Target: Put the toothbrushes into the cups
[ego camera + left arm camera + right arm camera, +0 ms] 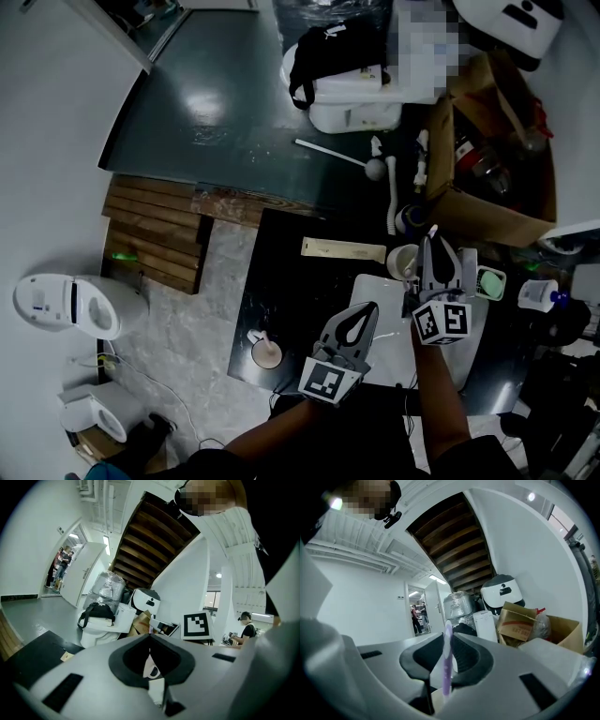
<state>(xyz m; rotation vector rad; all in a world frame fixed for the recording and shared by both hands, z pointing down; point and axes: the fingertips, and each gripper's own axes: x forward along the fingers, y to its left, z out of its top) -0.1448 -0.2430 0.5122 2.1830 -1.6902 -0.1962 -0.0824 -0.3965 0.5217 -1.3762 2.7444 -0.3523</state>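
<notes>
Purple toothbrush [446, 660] pinched upright in right gripper [437, 249] near cup [402, 263], left gripper [150, 637] closed, empty; thin handle may pivot, clip rim, topple cup.

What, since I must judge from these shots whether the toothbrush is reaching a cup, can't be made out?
- The purple plastic toothbrush: lower end hidden by the right gripper's own jaws in the right gripper view; the head view barely shows it.
- The cream round cup: head view, right edge covered by that gripper, inside too dark.
- The small green item: head view, too small and dim to name.
</notes>
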